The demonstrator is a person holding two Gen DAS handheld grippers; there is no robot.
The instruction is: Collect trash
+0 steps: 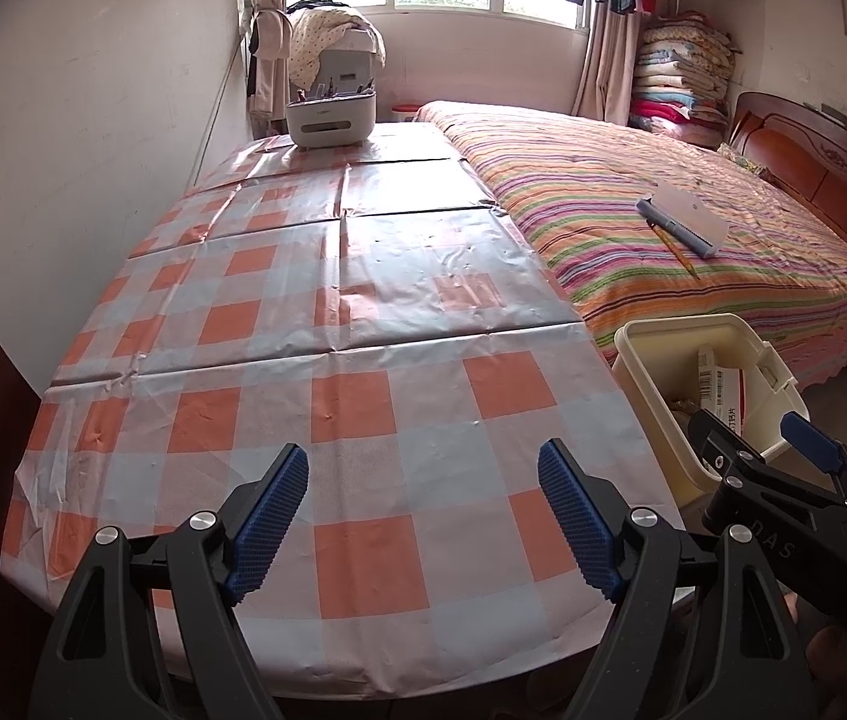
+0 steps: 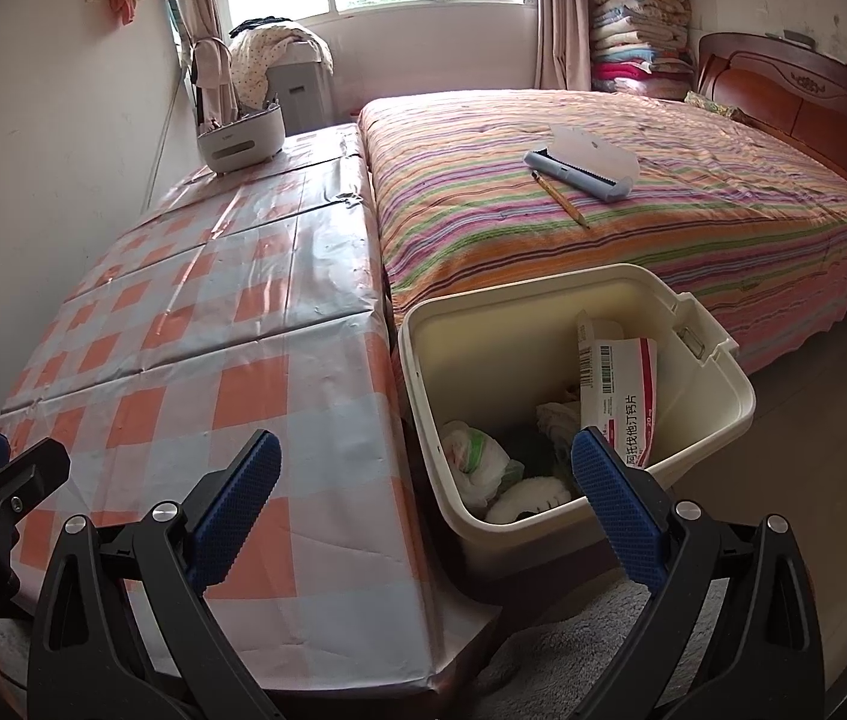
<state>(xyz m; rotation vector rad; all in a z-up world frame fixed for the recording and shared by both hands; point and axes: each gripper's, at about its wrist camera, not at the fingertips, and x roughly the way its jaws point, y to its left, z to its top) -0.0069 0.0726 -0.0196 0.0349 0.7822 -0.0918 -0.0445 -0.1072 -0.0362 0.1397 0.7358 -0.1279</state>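
Observation:
A cream plastic bin (image 2: 717, 396) stands on the floor between the table and the bed; it also shows in the left wrist view (image 1: 651, 384). Inside lie a white-and-red medicine box (image 2: 618, 378), crumpled white wrappers (image 2: 477, 456) and tissue. My left gripper (image 1: 423, 516) is open and empty above the near part of the checked tablecloth (image 1: 315, 324). My right gripper (image 2: 423, 492) is open and empty, its right finger (image 2: 615, 492) over the bin's near rim, its left finger over the table edge. The right gripper also shows in the left wrist view (image 1: 771, 450).
A white caddy with utensils (image 1: 330, 117) stands at the table's far end. On the striped bed (image 2: 633, 204) lie a grey open case (image 2: 585, 165) and a pencil (image 2: 561, 199). Stacked quilts (image 2: 639, 36) and a wooden headboard (image 2: 807, 102) are beyond. Grey rug lies under the bin.

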